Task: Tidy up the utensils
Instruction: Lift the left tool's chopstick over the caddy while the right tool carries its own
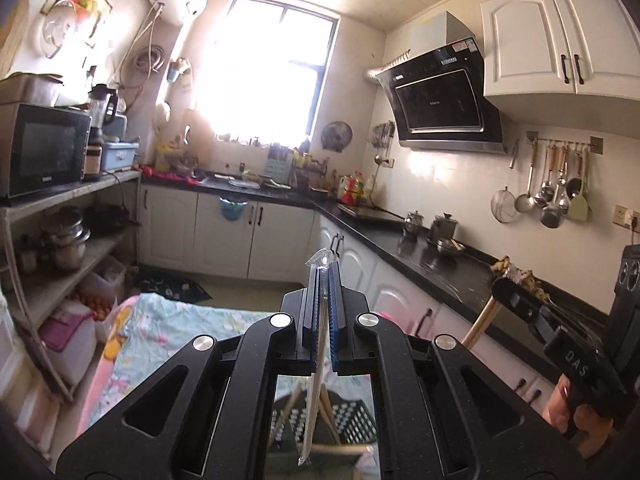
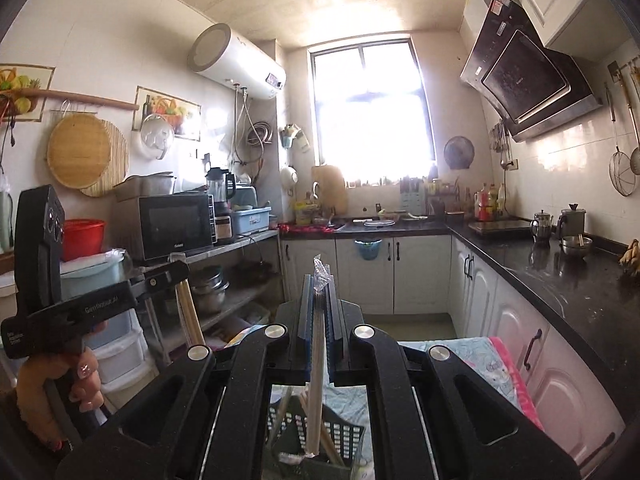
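Utensil basket [image 2: 344, 436] (mostly behind the gripper body) hides the chopsticks' [image 2: 314, 400] lower ends.

"DAS", apparently, on right gripper [image 1: 502, 284]

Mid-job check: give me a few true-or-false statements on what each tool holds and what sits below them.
1. The left tool is shut on plastic-wrapped wooden chopsticks. True.
2. The right tool is open and holds nothing. False: it is shut on its own wrapped wooden chopsticks.
3. A dark slotted plastic utensil basket sits below the right tool. True.
4. That basket holds nothing. False: loose wooden chopsticks stand in it.
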A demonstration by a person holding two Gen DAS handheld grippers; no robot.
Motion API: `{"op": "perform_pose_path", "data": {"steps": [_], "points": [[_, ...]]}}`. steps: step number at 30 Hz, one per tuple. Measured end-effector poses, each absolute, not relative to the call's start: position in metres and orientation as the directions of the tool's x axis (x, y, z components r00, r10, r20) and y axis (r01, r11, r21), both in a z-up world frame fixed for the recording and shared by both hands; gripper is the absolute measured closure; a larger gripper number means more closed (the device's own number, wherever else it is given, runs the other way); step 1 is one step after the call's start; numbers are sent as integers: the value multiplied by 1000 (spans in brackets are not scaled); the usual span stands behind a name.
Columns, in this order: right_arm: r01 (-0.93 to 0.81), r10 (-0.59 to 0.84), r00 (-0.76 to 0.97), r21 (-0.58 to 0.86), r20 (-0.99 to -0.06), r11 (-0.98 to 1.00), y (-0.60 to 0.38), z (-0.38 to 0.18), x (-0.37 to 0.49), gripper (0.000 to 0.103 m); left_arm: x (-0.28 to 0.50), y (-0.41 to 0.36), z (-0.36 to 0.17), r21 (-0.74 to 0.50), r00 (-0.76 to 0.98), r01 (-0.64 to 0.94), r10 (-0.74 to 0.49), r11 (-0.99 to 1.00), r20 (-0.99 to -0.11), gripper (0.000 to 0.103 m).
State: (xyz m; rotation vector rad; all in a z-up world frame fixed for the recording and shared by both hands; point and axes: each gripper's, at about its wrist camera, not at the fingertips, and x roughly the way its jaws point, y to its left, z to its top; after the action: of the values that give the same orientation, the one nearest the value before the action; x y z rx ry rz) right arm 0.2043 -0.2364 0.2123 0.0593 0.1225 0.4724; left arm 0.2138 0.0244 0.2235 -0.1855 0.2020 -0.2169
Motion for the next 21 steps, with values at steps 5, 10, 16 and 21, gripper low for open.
{"op": "perform_pose_path", "data": {"steps": [5, 10, 16, 21], "points": [[-450, 455, 884, 66, -105, 891, -229, 199, 220, 98, 236, 22, 217, -194, 962, 167, -203, 967, -181, 101], [-436, 434, 893, 13, -123, 900, -217, 179, 232, 98, 250, 18, 196, -176, 962, 164, -197, 971, -187, 101], [-422, 416, 895, -2, -163, 907, -212, 157, 244, 98, 263, 20, 167, -182, 953, 150, -191, 972, -234, 101], [-413, 405, 894, 1, -191, 911, -210, 142, 250, 98, 267, 22, 151, -189, 946, 141, -188, 972, -263, 101]]}}
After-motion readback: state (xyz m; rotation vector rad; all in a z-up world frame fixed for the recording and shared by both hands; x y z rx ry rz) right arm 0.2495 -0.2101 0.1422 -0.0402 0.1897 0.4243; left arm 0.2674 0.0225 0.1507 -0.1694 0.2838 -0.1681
